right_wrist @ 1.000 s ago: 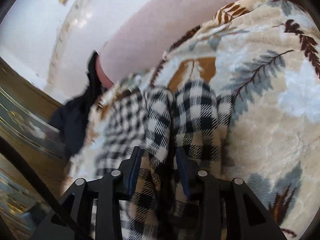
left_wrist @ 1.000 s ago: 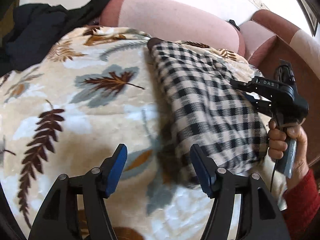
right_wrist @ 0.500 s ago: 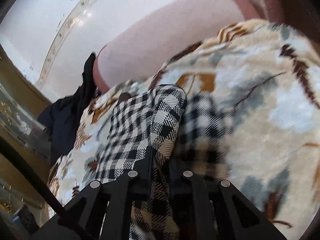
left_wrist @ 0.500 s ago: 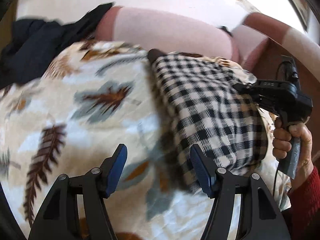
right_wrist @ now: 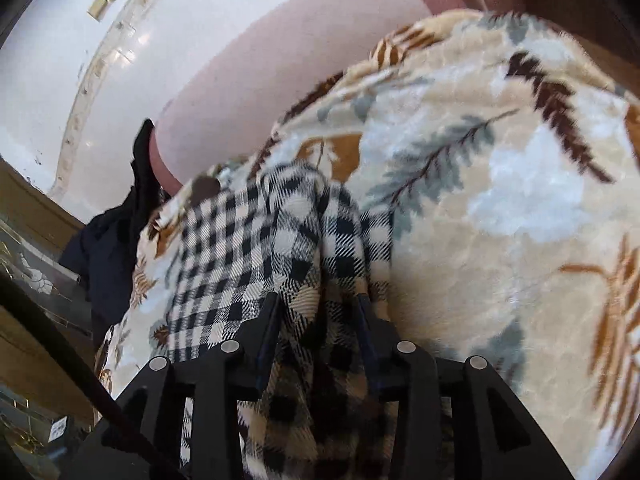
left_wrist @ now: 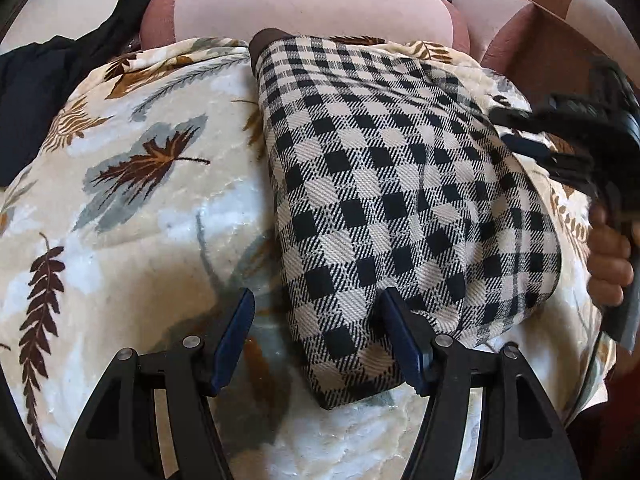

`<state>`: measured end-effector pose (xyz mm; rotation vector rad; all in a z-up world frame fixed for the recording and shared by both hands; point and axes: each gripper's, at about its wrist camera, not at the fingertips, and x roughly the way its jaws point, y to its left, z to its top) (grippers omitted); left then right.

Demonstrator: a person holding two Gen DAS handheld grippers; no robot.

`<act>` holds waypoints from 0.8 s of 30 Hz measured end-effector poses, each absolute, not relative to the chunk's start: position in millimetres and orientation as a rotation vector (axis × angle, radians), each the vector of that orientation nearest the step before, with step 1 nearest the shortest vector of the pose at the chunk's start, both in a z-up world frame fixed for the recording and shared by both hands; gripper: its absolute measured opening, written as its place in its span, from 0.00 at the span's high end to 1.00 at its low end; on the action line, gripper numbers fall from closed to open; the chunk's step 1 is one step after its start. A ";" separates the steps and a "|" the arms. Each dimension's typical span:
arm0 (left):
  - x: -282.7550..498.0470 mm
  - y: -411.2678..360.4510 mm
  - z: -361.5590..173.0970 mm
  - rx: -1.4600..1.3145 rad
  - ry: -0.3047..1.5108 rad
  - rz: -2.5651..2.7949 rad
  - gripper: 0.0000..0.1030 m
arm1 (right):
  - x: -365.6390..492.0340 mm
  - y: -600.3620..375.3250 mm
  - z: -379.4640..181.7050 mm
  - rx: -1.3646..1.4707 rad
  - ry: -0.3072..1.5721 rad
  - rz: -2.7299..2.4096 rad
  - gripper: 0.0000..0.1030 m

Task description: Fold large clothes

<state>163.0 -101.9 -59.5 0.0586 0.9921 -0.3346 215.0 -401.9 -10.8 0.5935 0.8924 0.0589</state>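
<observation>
We see the leaf-print blanket (left_wrist: 132, 208) spread over the pink sofa (left_wrist: 304, 0), filling most of both views as it did 1 second ago. On it lies the black-and-cream checked garment (left_wrist: 384, 200), folded into a long strip running from the far sofa back toward us; it now sits larger and nearer in the left wrist view than before, its near corner reaching between the left gripper's fingers. A dark garment (left_wrist: 44, 80) is heaped at the far left, unchanged. The left gripper (left_wrist: 320, 344) hangs open to a middling width, as before, its right blue pad just at the checked cloth's near edge and its left pad over bare blanket; we see no pinch. The right gripper (right_wrist: 316, 332), blurred at the right edge of the left view with a hand (left_wrist: 608, 264) on its handle, is opening after a tight squeeze half a second ago; a bunched fold of the checked cloth still stands between its pads.
</observation>
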 end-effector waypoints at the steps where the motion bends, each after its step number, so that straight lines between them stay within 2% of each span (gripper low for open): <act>1: 160.9 -100.6 -56.8 0.047 0.990 -0.337 0.37 | 208.8 -404.2 -8.7 0.584 0.892 0.066 0.61; 9: 115.2 -78.6 -41.7 -0.020 0.939 -0.334 0.37 | 165.7 -397.0 -20.7 0.521 0.949 0.191 0.60; 15: 90.7 -58.3 -56.4 -0.043 0.947 -0.277 0.37 | 144.9 -377.4 -32.6 0.512 0.991 0.253 0.61; 16: 88.7 -55.9 -59.5 -0.043 0.951 -0.267 0.37 | 142.4 -375.3 -32.9 0.507 0.993 0.248 0.66; 17: 85.5 -52.4 -64.2 -0.042 0.959 -0.256 0.37 | 140.5 -373.3 -33.4 0.500 1.002 0.234 0.85; 19: 80.8 -45.3 -71.9 -0.040 0.973 -0.242 0.37 | 137.6 -374.5 -32.3 0.485 1.012 0.164 0.90; 24: 71.2 -35.6 -77.3 0.011 0.942 -0.208 0.37 | 132.6 -383.9 -28.9 0.466 1.016 0.060 0.92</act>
